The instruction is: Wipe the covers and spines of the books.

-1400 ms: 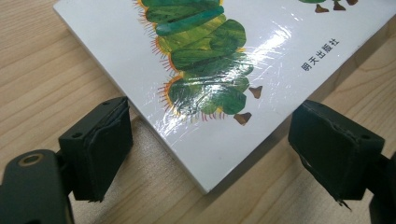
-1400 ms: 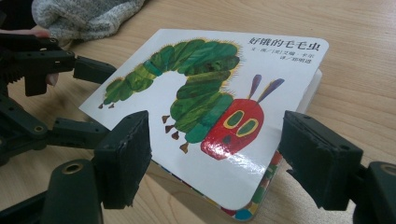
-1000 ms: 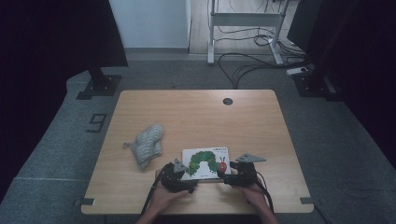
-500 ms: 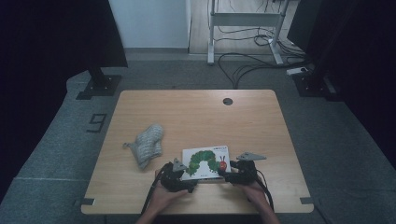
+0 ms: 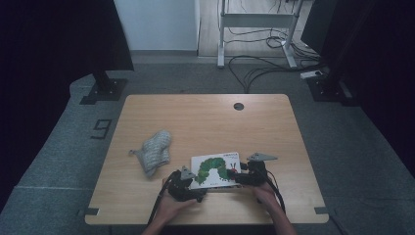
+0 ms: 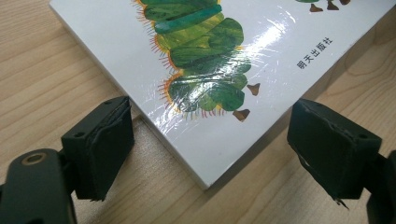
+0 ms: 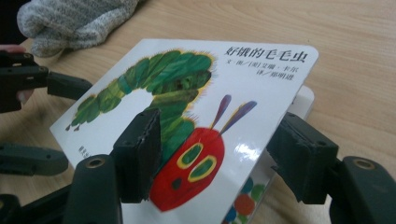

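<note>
A white board book (image 5: 215, 169) with a green caterpillar on its cover lies near the table's front edge. In the right gripper view its cover (image 7: 187, 93) is tilted up off a page with coloured dots (image 7: 243, 205). My right gripper (image 7: 219, 156) is at the book's right edge. Its jaws have just been closing, one over the cover and one beyond its edge, and the pads do not press on it. My left gripper (image 6: 212, 144) stands open astride the book's near corner (image 6: 205, 172), pads apart from it. Both grippers, left (image 5: 193, 188) and right (image 5: 237, 176), flank the book.
A grey knitted mitten (image 5: 154, 152) lies left of the book, also in the right gripper view (image 7: 79, 18). A round cable hole (image 5: 238, 106) sits at the table's far edge. The wooden table (image 5: 205, 122) stretches beyond the book. Cables and stand bases are on the floor behind.
My right gripper has shifted a little to the left, onto the book's right edge. The left gripper, the book and the mitten have stayed where they were.
</note>
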Available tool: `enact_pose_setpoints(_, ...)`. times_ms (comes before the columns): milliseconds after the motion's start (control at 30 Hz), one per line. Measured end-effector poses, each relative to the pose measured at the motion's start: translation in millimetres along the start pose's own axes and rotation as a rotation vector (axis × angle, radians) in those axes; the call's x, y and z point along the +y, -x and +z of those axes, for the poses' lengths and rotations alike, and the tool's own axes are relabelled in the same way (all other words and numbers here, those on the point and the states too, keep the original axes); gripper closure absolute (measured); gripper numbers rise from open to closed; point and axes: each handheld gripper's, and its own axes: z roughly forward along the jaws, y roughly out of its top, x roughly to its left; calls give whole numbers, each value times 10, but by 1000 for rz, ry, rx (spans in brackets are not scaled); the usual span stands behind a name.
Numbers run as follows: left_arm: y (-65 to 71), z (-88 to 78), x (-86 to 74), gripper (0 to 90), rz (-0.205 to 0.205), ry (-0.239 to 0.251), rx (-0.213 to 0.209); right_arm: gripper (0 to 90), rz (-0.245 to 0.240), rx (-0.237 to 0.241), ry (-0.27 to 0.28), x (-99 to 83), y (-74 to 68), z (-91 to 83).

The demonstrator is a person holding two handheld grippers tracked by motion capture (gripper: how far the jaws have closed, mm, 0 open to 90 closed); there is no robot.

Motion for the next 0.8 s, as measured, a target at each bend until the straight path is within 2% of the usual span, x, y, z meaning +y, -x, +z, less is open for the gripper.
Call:
enact_pose_setpoints(233,-6,-3,0,156,-8,2,-7,383,-12,10,21,85,31,49)
enact_pose_setpoints(400,-3,-3,-1,152,-2,0,-8,396,-5,16,15,72,57,63)
enact_pose_setpoints(433,-21,-16,3,153,-12,-1,-26,417,-3,15,20,67,64,60)
enact_pose_setpoints(467,-21,-16,3,153,-12,-1,-26,417,-3,15,20,67,64,60)
enact_pose_setpoints(500,-37,-47,6,155,-21,10,-45,431,4,20,19,63,74,55)
enact_pose_setpoints(533,-37,-47,6,157,-21,10,-45,431,4,20,19,63,74,55)
enact_pose_setpoints(567,-34,-108,19,159,-20,45,-45,440,6,22,17,61,78,53)
enact_pose_setpoints(600,-34,-108,19,161,-20,45,-45,440,6,22,17,61,78,53)
enact_pose_setpoints(633,-46,-162,46,163,-23,75,-47,451,4,28,21,62,83,44)
enact_pose_setpoints(667,-60,-171,58,165,-26,83,-48,457,4,32,24,64,84,39)
enact_pose_setpoints(800,-120,-125,77,165,-43,64,-41,470,5,39,29,68,84,21)
